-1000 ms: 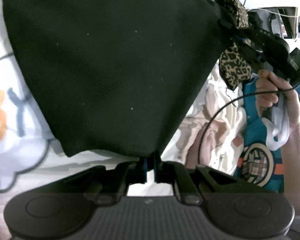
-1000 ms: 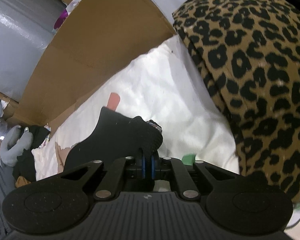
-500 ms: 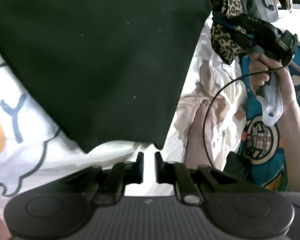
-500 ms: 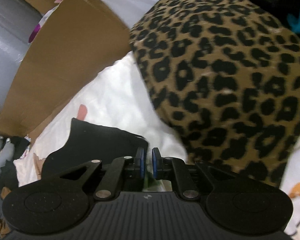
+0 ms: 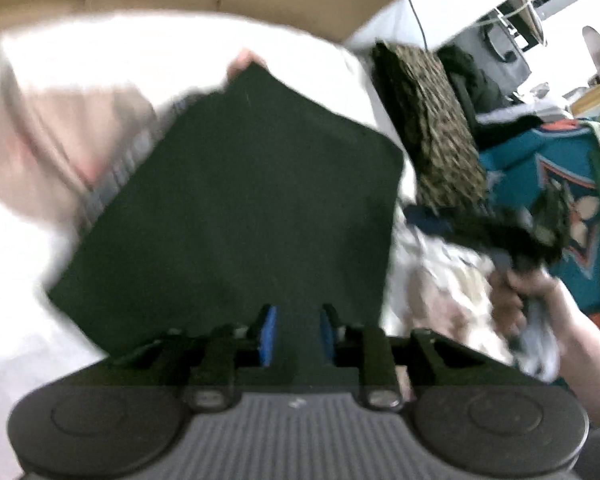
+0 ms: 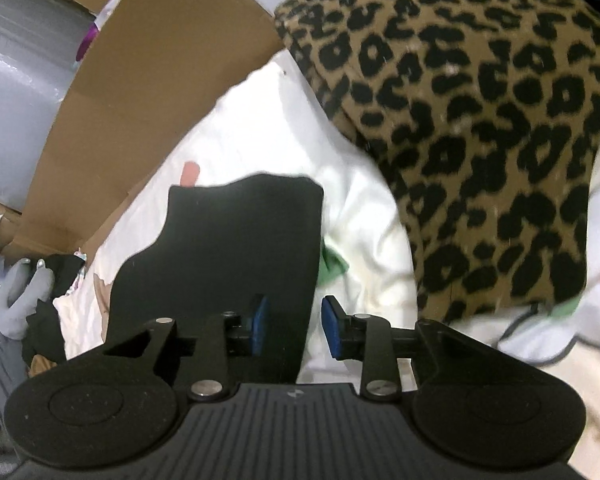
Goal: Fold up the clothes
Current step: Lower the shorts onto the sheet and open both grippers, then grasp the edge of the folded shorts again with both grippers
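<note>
A folded black garment (image 5: 240, 216) lies flat on white bedding (image 5: 148, 52); it also shows in the right wrist view (image 6: 228, 248). My left gripper (image 5: 298, 330) is open just above its near edge, holding nothing. My right gripper (image 6: 294, 324) is open over the black garment's right edge, also empty. A folded leopard-print garment (image 6: 480, 128) lies to the right of the black one; in the left wrist view the leopard garment (image 5: 432, 128) sits beyond the other hand-held gripper (image 5: 512, 236).
A brown cardboard box wall (image 6: 152, 76) stands behind the bedding. A teal printed garment (image 5: 556, 184) and crumpled pale clothes (image 5: 444, 272) lie at the right. A grey soft toy (image 6: 20, 296) and dark clothes sit at the left. A green scrap (image 6: 332, 266) peeks out beside the black garment.
Both grippers have opened and let go of the black garment, which now lies flat on the bedding. The leopard-print garment has settled to the right.
</note>
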Available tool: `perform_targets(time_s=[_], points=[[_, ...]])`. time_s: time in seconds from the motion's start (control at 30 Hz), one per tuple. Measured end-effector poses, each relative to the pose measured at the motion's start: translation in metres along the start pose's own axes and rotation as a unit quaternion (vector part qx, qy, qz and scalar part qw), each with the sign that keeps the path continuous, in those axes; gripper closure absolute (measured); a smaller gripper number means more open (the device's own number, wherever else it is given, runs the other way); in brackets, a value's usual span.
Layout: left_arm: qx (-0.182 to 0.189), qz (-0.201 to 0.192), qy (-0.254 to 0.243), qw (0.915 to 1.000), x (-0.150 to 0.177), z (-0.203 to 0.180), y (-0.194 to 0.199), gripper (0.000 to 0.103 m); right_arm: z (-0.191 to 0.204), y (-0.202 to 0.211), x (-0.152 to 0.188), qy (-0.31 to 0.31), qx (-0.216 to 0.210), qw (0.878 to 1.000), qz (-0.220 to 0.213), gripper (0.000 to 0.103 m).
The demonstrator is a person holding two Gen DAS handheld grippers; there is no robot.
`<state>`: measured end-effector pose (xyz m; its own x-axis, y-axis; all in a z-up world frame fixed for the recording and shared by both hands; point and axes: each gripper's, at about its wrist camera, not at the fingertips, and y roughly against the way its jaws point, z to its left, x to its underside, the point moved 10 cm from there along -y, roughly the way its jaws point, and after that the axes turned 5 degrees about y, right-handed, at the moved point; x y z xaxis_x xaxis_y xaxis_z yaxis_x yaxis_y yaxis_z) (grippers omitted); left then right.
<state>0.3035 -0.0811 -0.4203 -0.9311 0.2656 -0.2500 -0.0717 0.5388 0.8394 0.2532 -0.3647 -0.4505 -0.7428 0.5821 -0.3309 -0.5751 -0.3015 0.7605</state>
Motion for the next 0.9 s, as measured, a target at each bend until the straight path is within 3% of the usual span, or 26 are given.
perform_targets(time_s=[0.17, 0.43, 0.6, 0.9], points=[[-0.041, -0.049, -0.031, 0.9975, -0.037, 0.017, -0.003, 0.075, 0.002, -0.004, 0.011, -0.012, -0.008, 1.0, 0.01, 0.071], [-0.066, -0.101, -0.082, 0.9893, -0.068, 0.031, -0.008, 0.072, 0.005, -0.012, 0.029, -0.014, -0.008, 0.999, 0.032, 0.071], [-0.084, -0.104, -0.112, 0.9846, -0.078, 0.041, -0.019, 0.07, 0.005, -0.014, 0.034, -0.012, -0.007, 0.999, 0.037, 0.063], [-0.087, -0.099, -0.137, 0.9818, -0.091, 0.043, -0.033, 0.07, 0.007, -0.016, 0.033, -0.006, -0.01, 0.999, 0.041, 0.063]])
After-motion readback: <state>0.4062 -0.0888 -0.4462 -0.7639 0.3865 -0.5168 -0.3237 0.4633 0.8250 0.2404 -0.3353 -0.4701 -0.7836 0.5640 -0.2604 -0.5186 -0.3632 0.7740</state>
